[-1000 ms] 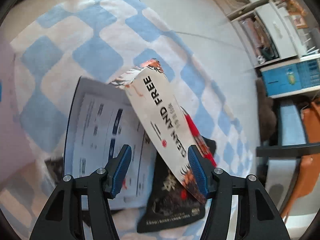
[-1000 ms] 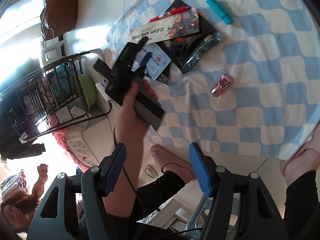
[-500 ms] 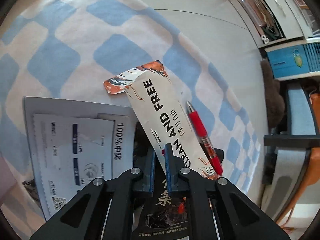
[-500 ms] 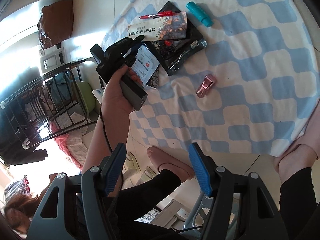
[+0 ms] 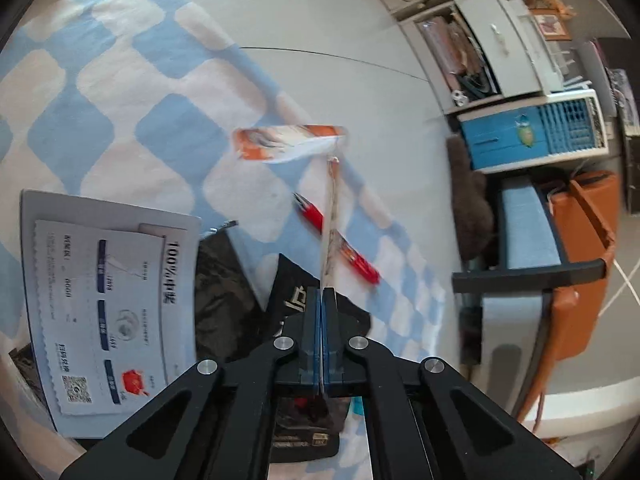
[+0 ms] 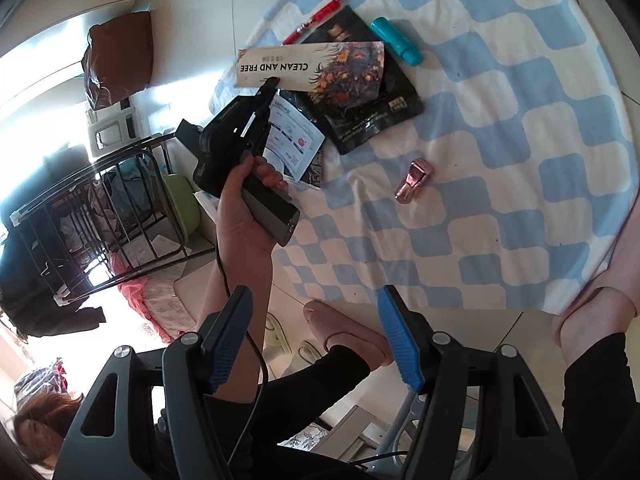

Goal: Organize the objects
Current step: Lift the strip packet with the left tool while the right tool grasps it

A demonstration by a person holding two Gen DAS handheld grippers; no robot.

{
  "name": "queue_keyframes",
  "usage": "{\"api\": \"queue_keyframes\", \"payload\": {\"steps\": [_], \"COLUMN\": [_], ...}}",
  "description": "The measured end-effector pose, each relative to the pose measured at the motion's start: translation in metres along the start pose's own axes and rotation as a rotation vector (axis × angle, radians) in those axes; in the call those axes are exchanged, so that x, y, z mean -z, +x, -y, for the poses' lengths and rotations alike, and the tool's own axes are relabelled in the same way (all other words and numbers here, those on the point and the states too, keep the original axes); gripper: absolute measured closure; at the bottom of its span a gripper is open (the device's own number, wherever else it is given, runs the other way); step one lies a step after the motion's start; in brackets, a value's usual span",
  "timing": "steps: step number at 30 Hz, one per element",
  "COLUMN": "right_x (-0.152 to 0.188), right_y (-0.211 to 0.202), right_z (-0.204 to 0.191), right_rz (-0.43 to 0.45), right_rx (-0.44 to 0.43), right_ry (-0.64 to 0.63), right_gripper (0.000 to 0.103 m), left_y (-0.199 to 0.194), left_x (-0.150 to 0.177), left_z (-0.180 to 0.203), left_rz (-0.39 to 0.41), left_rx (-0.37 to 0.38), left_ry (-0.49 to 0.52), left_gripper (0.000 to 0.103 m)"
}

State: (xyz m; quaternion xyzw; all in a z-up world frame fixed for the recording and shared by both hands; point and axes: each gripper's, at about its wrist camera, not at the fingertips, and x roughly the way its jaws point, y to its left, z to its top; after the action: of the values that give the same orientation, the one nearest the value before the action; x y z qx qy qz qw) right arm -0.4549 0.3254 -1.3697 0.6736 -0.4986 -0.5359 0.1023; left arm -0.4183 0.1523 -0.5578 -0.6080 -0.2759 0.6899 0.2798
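My left gripper (image 5: pixel 322 292) is shut on the thin "CLEAN AND FREE" packet (image 5: pixel 331 216), which stands edge-on above the blue-and-white checked cloth (image 5: pixel 120 92). In the right wrist view a hand holds that left gripper (image 6: pixel 269 83) at the packet's (image 6: pixel 320 68) lower edge. Under the packet lie a red pen (image 5: pixel 356 260), a black pouch (image 6: pixel 380 108) and a white coupon leaflet (image 5: pixel 100 312). A teal tube (image 6: pixel 396 42) and a small pink bottle (image 6: pixel 414 174) rest further along the cloth. My right gripper (image 6: pixel 315 292) hangs open over the floor, holding nothing.
A black metal rack (image 6: pixel 100 216) and a brown bag (image 6: pixel 120 56) stand left of the cloth. A person's feet (image 6: pixel 344 328) are at its near edge. Beyond the cloth's far side are a blue drawer unit (image 5: pixel 532 132), shelves and an orange bag (image 5: pixel 580 264).
The left jaws closed on the packet, then raised and turned it so it now shows edge-on, uncovering the red pen. The right gripper stayed open and nearly still.
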Motion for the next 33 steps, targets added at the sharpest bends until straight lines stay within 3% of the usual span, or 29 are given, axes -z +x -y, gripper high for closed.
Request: {"api": "queue_keyframes", "payload": {"steps": [4,9,11,13,19,23,27,31,33], "right_x": [0.000,-0.001,-0.004,-0.009,-0.023,-0.019,-0.003,0.020,0.036], "right_y": [0.001,-0.003,-0.009,-0.023,-0.084,-0.099,-0.092,-0.070,-0.053], "right_z": [-0.004,-0.016,-0.020,-0.027,-0.060,-0.089,-0.117,-0.145,-0.156], "right_rz": [0.000,0.019,0.032,0.073,0.255,0.294,0.264,0.148,0.082], "right_rx": [-0.008,-0.040,-0.065,-0.080,-0.151,-0.211,-0.288,-0.388,-0.413], "right_ry": [0.004,-0.020,-0.026,-0.044,-0.150,-0.247,-0.369,-0.515,-0.573], "right_gripper": [0.037,0.037,0.037,0.037,0.037,0.036,0.036,0.037,0.045], "left_y": [0.002,-0.007,-0.008,-0.022,-0.094,-0.148,-0.198,-0.242,-0.262], "left_x": [-0.002,-0.008,-0.007,-0.008,-0.001,0.007,0.018,0.030,0.033], "left_z": [0.001,0.007,0.021,0.032,0.079,0.114,0.131,0.123,0.110], "left_rz": [-0.019,-0.044,-0.072,-0.094,-0.174,-0.209,-0.254,-0.291,-0.286], "left_rx": [0.054,0.181,0.208,0.231,0.404,0.515,0.570,0.593,0.598], "left_ry": [0.033,0.031,0.091,0.161,0.318,0.395,0.433,0.421,0.385], "left_gripper": [0.103,0.103,0.103,0.103,0.103,0.103,0.103,0.103,0.103]}}
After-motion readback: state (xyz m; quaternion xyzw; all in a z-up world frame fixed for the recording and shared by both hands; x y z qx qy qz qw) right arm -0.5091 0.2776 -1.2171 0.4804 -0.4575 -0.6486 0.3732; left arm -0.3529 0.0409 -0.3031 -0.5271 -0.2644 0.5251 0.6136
